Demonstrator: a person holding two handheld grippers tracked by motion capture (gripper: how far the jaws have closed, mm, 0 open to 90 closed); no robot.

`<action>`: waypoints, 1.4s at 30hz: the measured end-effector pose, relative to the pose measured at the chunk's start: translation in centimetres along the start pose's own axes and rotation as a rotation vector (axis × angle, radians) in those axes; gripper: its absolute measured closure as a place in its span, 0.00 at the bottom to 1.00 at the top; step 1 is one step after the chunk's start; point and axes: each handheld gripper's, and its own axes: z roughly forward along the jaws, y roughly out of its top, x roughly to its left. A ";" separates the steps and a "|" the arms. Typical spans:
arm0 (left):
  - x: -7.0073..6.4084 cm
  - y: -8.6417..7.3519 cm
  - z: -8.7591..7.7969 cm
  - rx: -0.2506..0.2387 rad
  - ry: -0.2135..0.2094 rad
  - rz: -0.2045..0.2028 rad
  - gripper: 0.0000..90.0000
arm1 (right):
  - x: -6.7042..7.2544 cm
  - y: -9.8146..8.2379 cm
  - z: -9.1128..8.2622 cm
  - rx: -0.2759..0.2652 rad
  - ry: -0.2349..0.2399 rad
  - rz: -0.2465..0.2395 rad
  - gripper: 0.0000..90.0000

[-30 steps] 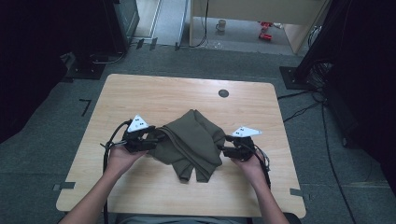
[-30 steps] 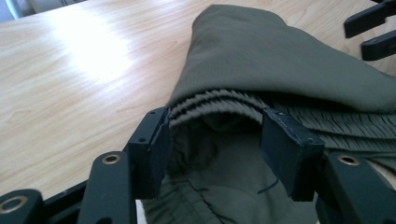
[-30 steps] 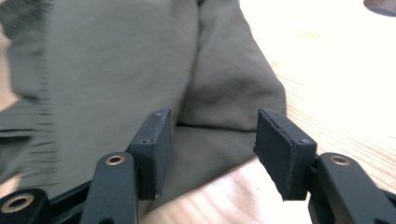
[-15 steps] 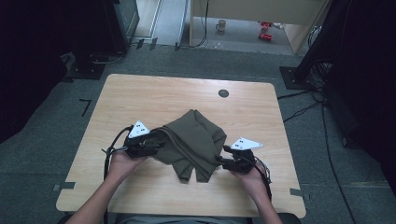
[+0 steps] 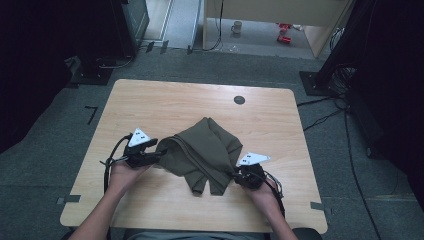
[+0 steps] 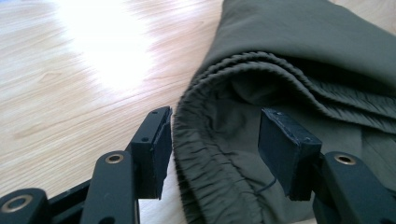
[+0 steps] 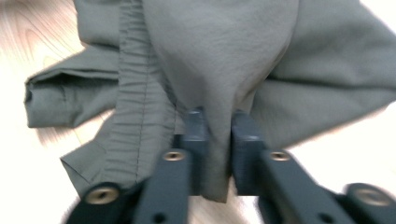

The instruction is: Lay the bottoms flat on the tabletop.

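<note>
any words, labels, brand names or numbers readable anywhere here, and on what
No readable text anywhere.
Grey plate on the left claw: small dark marks, too small to read.
Grey plate on the right claw: small dark marks, too small to read.
Olive garment: no label or print visible.
Table: bare wood, no writing.

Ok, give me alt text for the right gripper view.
The right gripper has just closed its black fingers on a fold of olive-green garment. The crumpled cloth lies on a light wooden table.
</note>
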 end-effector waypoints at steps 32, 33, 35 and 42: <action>1.9 -1.0 2.8 0.102 0.078 0.001 0.70 | -4.3 15.1 2.7 -0.178 -0.069 0.003 0.97; 2.0 -1.0 2.9 0.108 0.078 0.000 0.71 | -4.4 15.4 3.0 -0.177 -0.073 -0.001 0.97; 2.2 -1.0 2.9 0.119 0.080 0.000 0.75 | -4.7 15.8 3.4 -0.177 -0.078 -0.003 0.97; 2.5 -0.7 2.4 0.106 0.075 -0.028 0.94 | -6.6 17.7 5.5 -0.140 -0.109 0.009 0.97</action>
